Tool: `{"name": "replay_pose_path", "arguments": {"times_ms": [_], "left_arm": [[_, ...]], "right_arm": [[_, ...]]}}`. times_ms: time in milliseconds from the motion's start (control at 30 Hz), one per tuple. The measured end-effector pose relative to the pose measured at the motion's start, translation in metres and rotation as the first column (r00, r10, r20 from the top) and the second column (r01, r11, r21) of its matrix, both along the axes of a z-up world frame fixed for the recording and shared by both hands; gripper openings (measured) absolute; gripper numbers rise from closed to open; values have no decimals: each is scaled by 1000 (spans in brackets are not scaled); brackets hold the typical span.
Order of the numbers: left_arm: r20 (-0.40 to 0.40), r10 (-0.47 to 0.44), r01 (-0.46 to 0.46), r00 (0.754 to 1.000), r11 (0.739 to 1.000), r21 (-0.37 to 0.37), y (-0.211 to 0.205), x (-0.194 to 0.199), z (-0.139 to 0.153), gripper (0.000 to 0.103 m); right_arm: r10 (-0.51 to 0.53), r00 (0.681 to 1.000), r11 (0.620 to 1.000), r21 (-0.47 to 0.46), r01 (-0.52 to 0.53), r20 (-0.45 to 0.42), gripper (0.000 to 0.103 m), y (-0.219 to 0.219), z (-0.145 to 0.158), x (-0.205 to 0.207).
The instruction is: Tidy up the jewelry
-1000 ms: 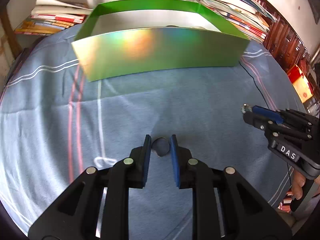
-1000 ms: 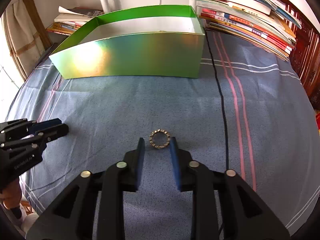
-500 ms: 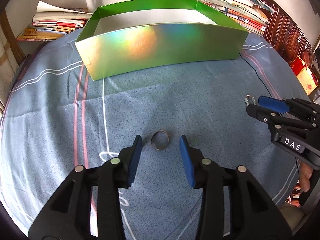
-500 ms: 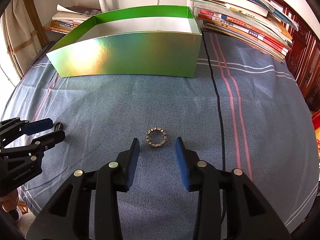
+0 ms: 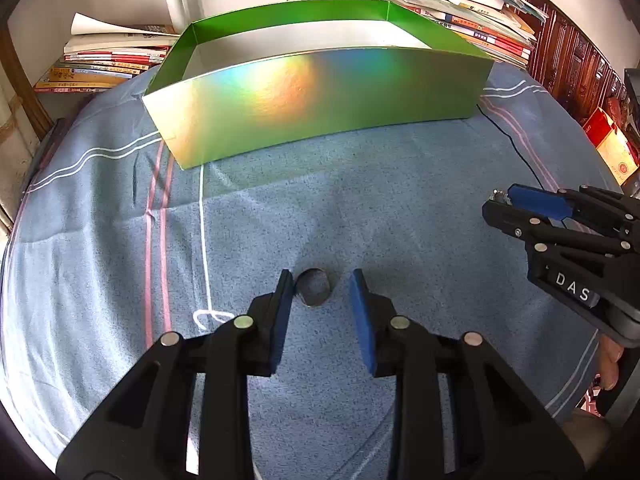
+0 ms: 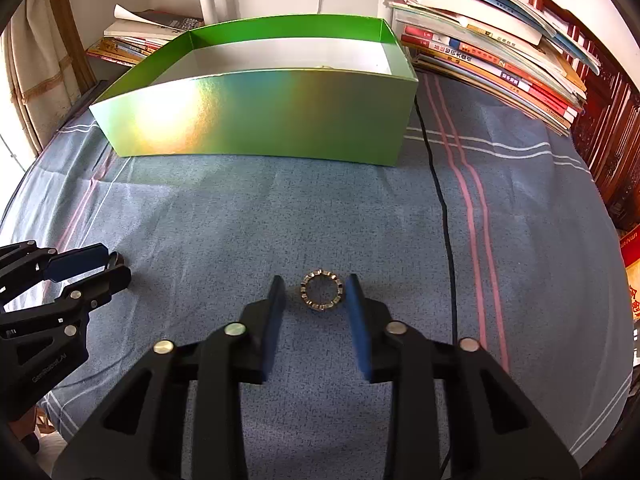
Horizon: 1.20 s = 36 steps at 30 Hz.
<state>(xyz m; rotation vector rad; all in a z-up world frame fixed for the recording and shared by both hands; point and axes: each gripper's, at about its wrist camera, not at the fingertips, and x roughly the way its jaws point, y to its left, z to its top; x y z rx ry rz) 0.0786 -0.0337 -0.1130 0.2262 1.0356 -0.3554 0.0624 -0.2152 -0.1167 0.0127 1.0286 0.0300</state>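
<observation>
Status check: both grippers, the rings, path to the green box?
Left gripper closing around plain ring, gap on one side. Right gripper closing around studded ring, not clamped. Green box ahead, bare cloth between.

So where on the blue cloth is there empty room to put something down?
The widest bare patch is between the green box and the two grippers. There is more bare cloth right of the black cable, along the pink stripes. It is crowded by the studded ring at the right gripper and the plain ring at the left gripper.
</observation>
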Motion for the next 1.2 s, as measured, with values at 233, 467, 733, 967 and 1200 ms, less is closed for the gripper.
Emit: {"name": "replay_pose_path", "arguments": {"times_ms": [233, 467, 733, 967, 1200], "left_arm": [[0, 29, -29, 1000, 1000, -2, 5, 3, 0, 20], [-12, 101, -101, 995, 995, -9, 21, 11, 0, 20], [0, 93, -93, 996, 996, -3, 21, 9, 0, 21], [0, 100, -100, 995, 995, 10, 19, 9, 1, 20], [10, 120, -120, 993, 992, 28, 20, 9, 3, 20]], "right_arm": [[4, 1000, 1000, 14, -4, -9, 22, -1, 0, -1], [30, 999, 999, 18, -29, -23, 32, 4, 0, -5], [29, 1000, 1000, -1, -29, -9, 34, 6, -1, -5], [9, 1000, 1000, 6, -9, -11, 21, 4, 0, -4], [10, 1000, 999, 33, -11, 11, 21, 3, 10, -4]]}}
